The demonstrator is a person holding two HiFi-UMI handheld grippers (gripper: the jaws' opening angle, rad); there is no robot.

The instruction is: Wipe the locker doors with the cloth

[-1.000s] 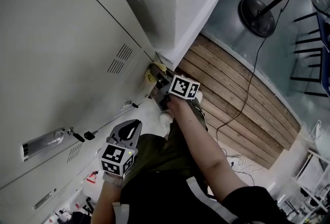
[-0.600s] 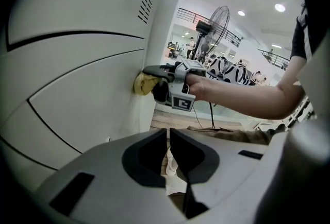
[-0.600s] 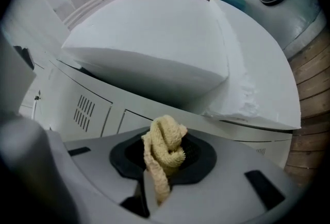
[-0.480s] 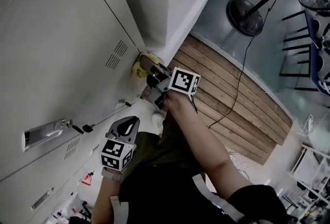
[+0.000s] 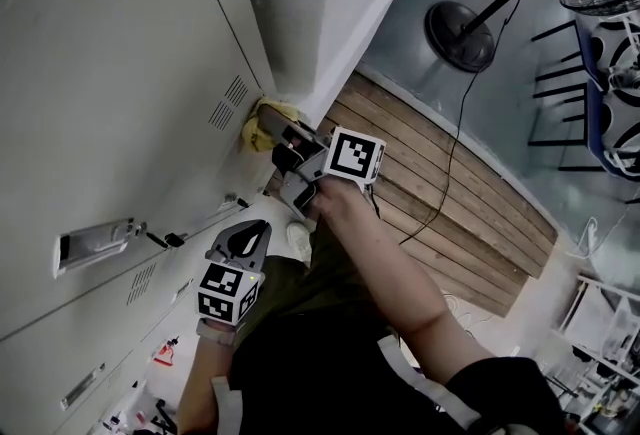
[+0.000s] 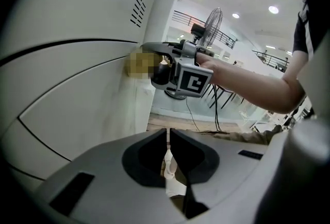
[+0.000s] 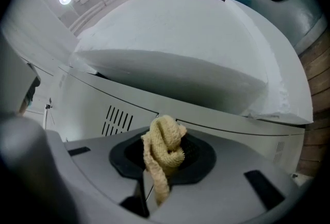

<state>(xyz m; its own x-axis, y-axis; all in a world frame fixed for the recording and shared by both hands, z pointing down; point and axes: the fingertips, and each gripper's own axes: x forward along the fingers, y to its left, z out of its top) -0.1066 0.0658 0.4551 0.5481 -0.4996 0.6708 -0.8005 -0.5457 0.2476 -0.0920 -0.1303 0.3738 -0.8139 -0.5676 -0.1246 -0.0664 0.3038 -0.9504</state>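
A yellow cloth (image 5: 262,122) is bunched between the jaws of my right gripper (image 5: 280,135), which is shut on it and holds it against the pale grey locker door (image 5: 120,93) close to its vent slots (image 5: 231,102). In the right gripper view the cloth (image 7: 163,151) fills the jaws, with the vent slots (image 7: 117,120) just beyond. My left gripper (image 5: 246,245) hangs lower, away from the door, jaws shut with nothing in them (image 6: 168,138). The left gripper view shows the right gripper (image 6: 178,71) pressing the cloth (image 6: 139,63) to the locker.
A lower locker door carries a label holder (image 5: 92,244) and a key in its lock (image 5: 170,240). A white wall corner (image 5: 330,13) adjoins the lockers. Wooden planks (image 5: 440,193), a black cable (image 5: 455,138) and a fan base (image 5: 460,23) lie on the floor.
My right gripper has slid the cloth along the locker door towards the vent slots. The left gripper has hardly moved.
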